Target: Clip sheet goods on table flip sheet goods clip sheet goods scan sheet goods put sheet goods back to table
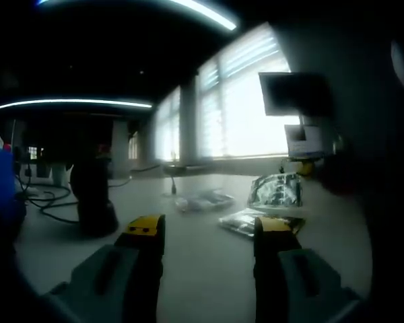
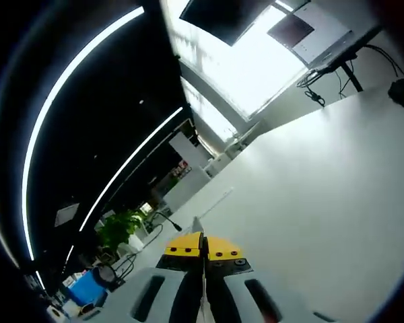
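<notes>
Left tongs open over the bench, right tongs pinched on a thin sheet edge.

In the left gripper view, the left tongs (image 1: pixel 209 232) stand parted and empty above the pale grey bench (image 1: pixel 202 269); three flat crinkly plastic-wrapped sheet packets (image 1: pixel 276 190) lie ahead of the yellow tips, clear of them, one propped up, two flat. A dark rounded stand (image 1: pixel 94 202) sits left with black cables (image 1: pixel 50 202); bright blinded windows (image 1: pixel 242 114) behind. In the right gripper view, the right tongs (image 2: pixel 203 249) are closed on a thin pale sheet edge (image 2: pixel 198 229) poking between the tips, tilted above the white bench; a green potted plant (image 2: pixel 118 232) sits far off.
</notes>
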